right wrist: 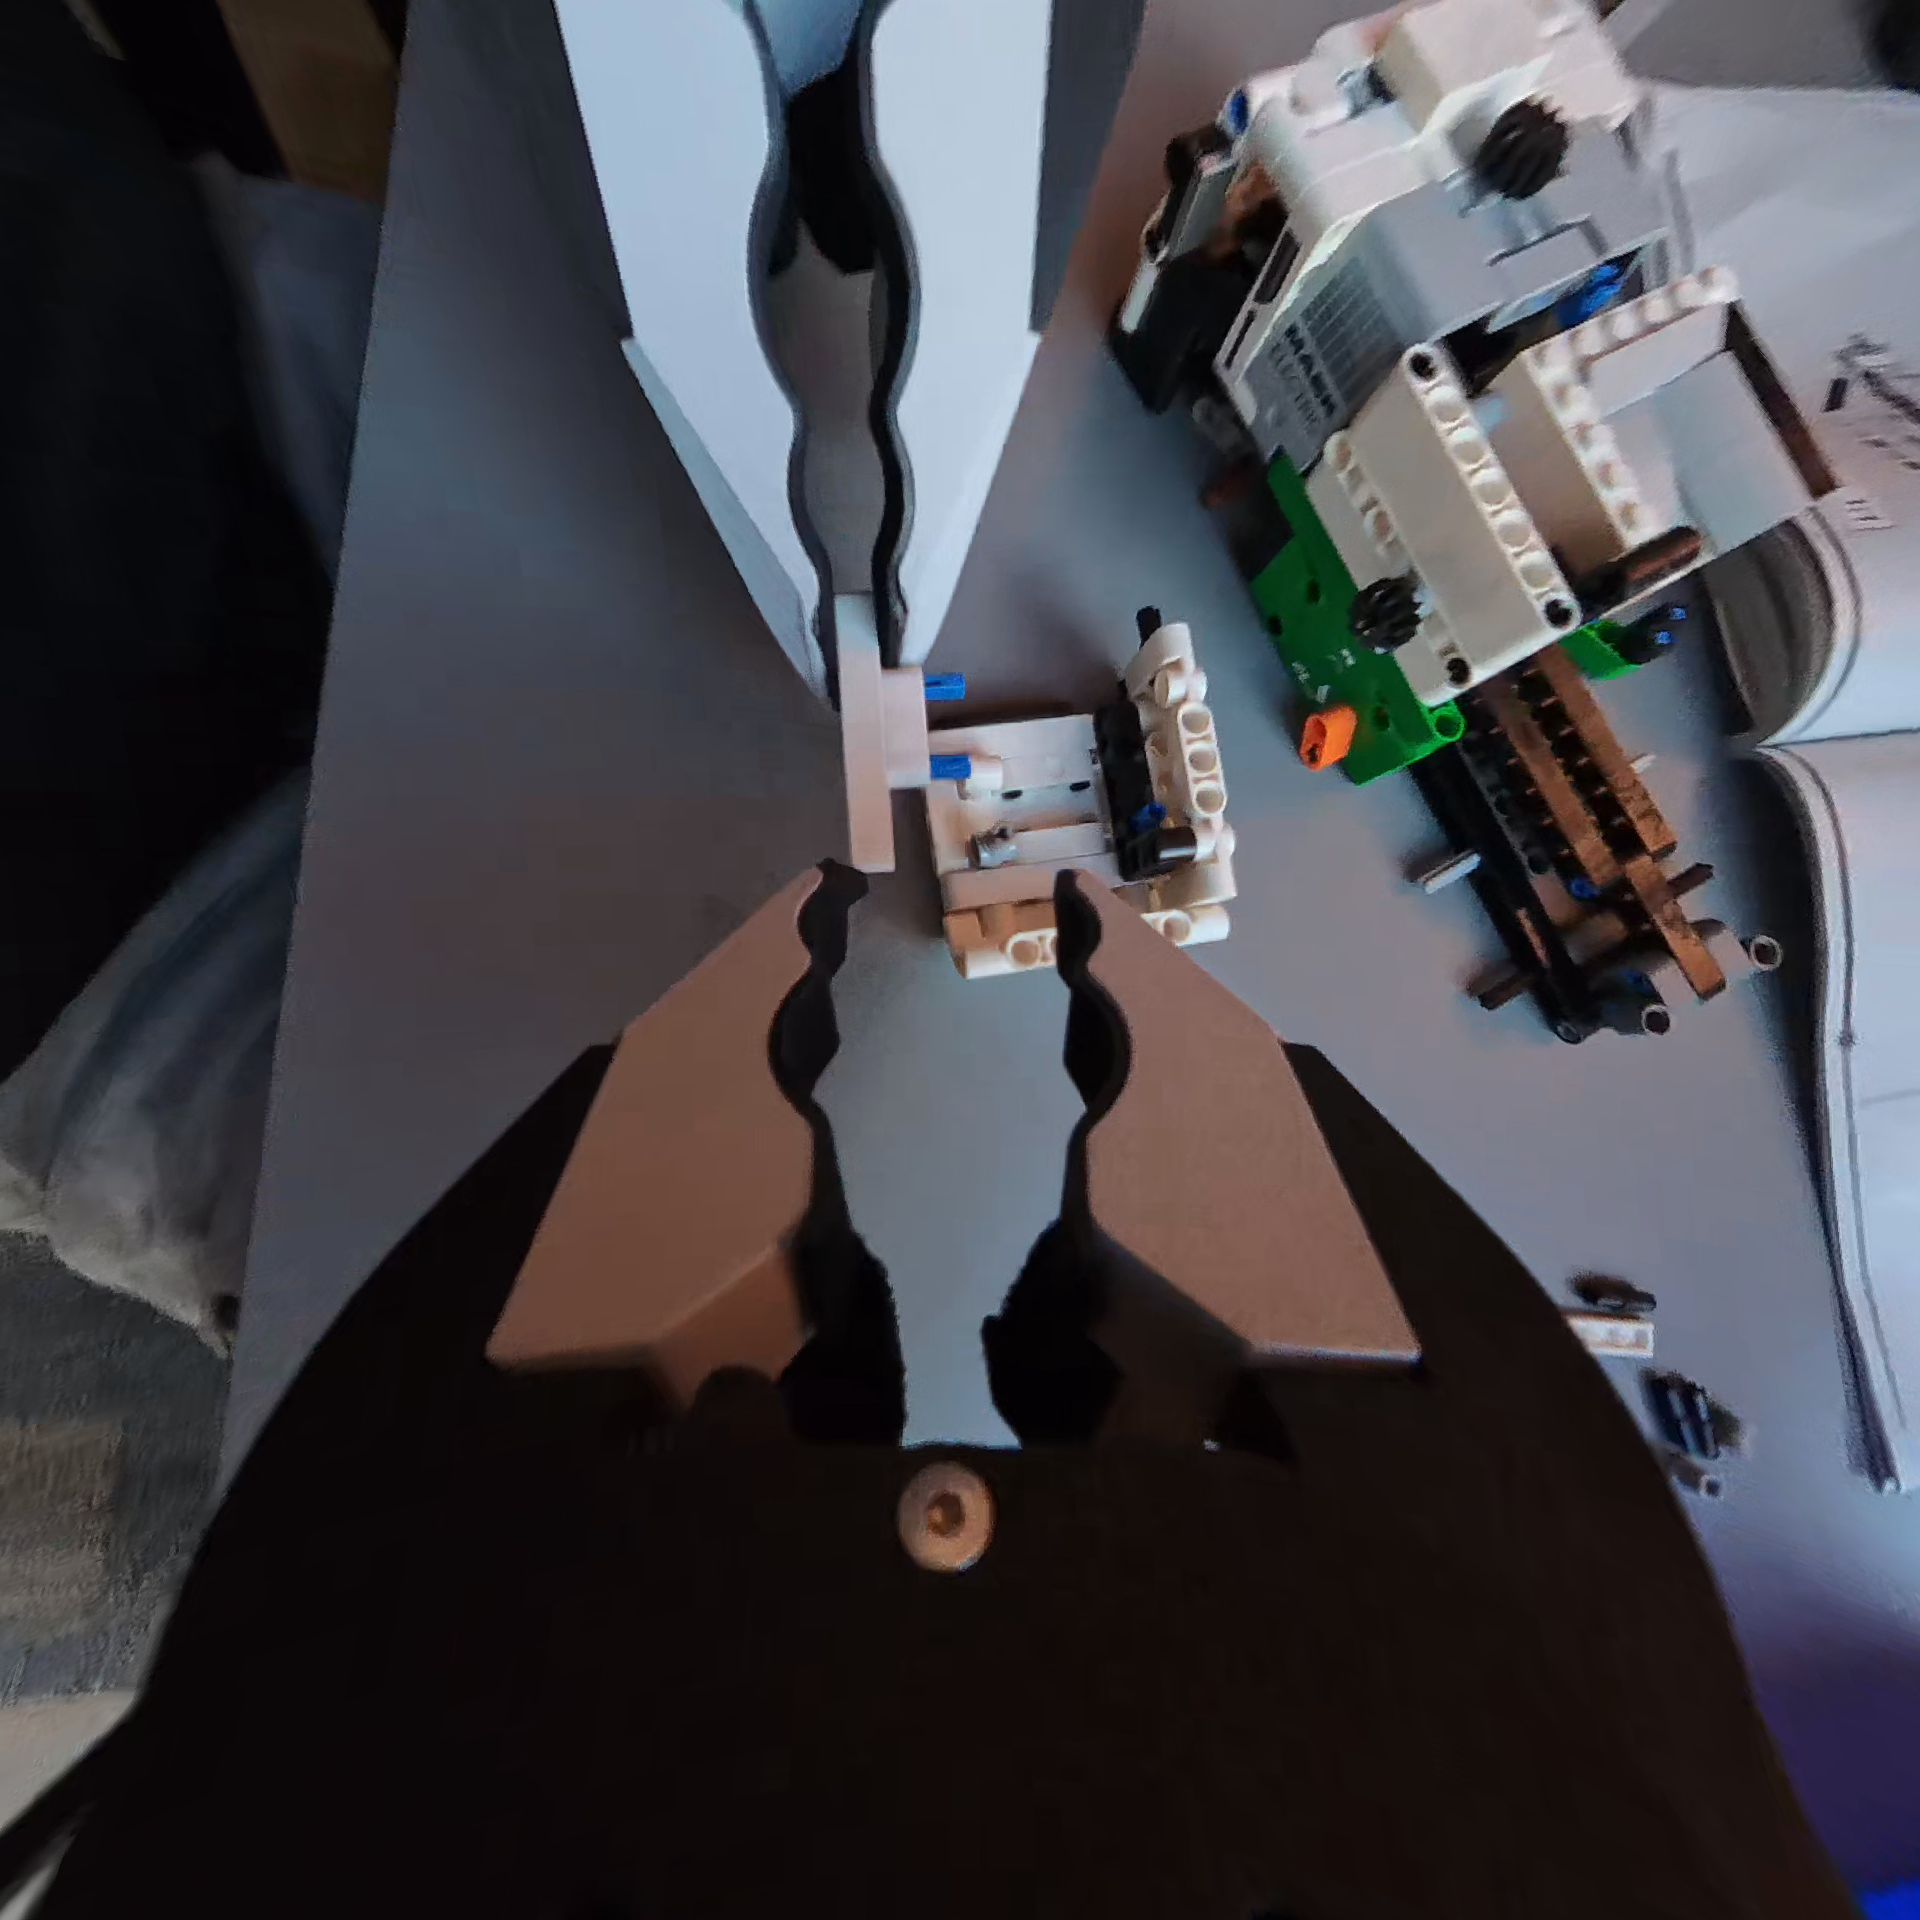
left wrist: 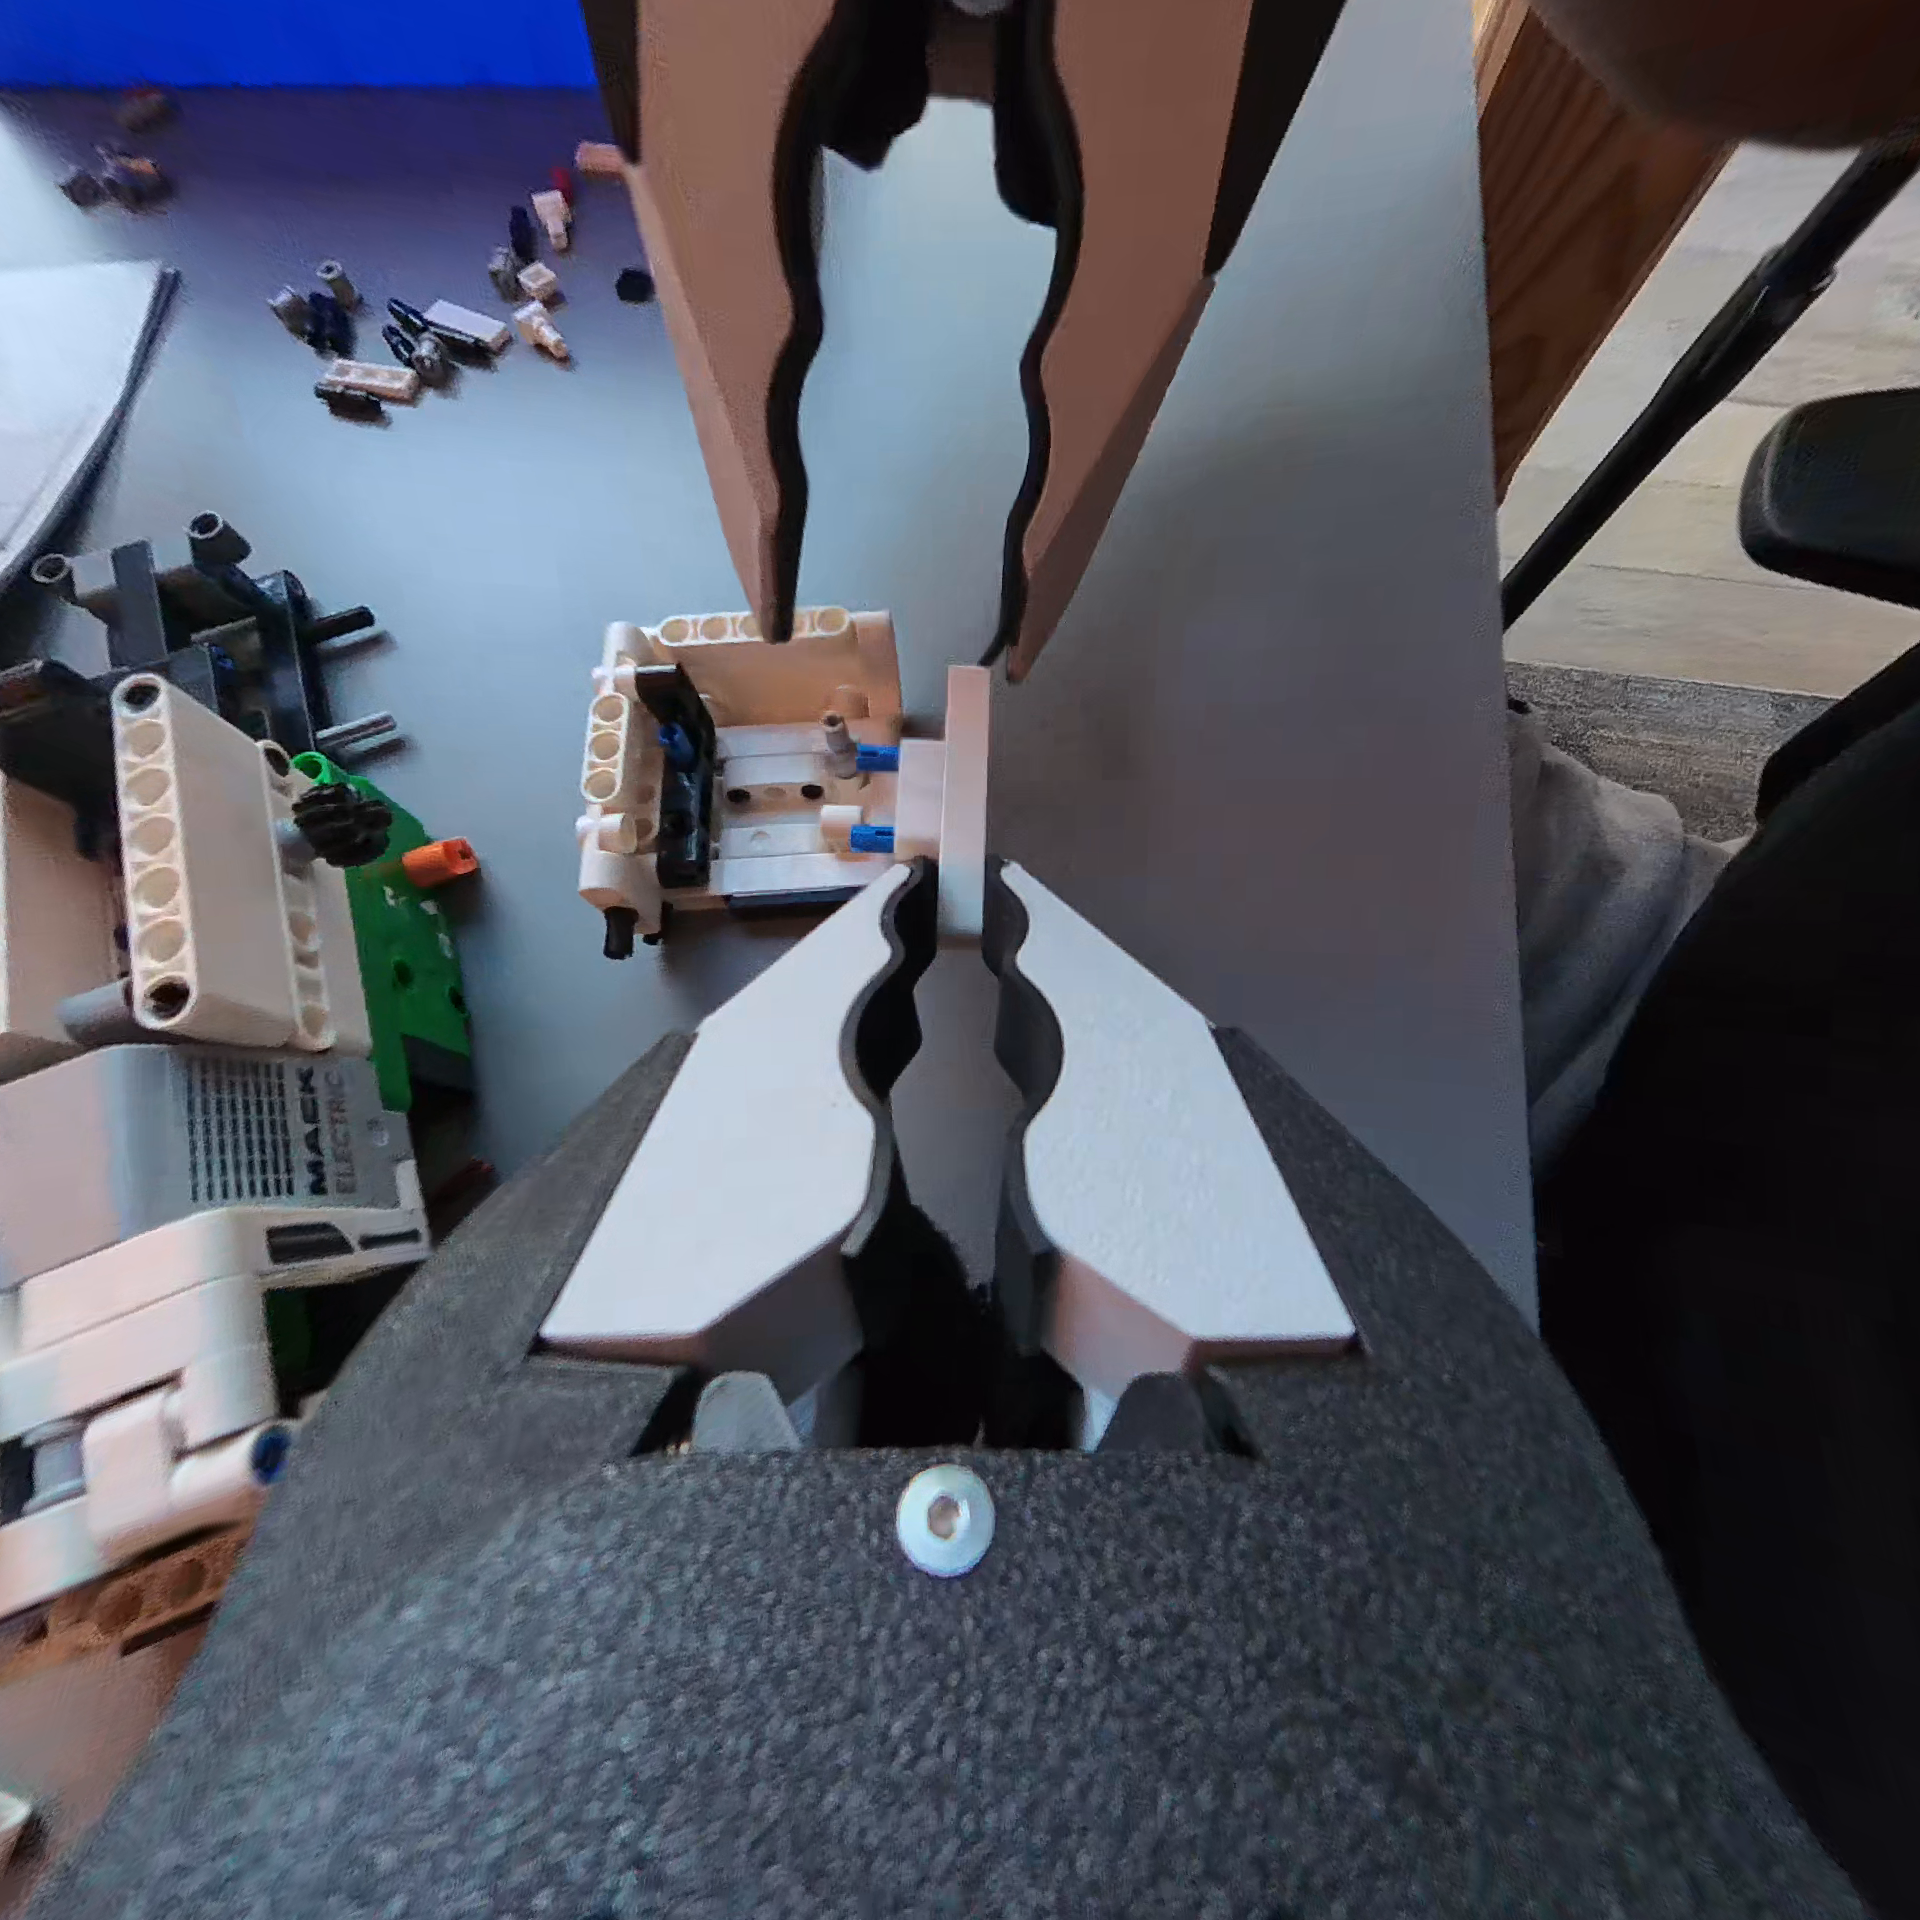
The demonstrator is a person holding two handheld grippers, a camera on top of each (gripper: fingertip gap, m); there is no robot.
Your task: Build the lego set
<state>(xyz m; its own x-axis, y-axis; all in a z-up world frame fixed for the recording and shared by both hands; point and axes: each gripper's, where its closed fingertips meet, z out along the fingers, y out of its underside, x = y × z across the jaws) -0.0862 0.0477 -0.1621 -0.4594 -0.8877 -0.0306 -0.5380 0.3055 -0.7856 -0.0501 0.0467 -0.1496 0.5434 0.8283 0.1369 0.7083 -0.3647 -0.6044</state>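
Your left gripper [left wrist: 961, 883] pinched the white panel [left wrist: 964, 800] between its fingers; your right gripper [right wrist: 961, 883] stood open, one fingertip touching the white subassembly [right wrist: 1081, 821].

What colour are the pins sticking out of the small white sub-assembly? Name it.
Blue pins, clearest in the left wrist view, beside the white panel held by the left gripper.

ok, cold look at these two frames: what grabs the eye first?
The left gripper pinching a white panel upright at table centre, right against the small white sub-assembly with blue pins. The right gripper faces it, open, one fingertip over that sub-assembly. Off to the side sits the half-built white and green truck, with loose parts scattered beyond.
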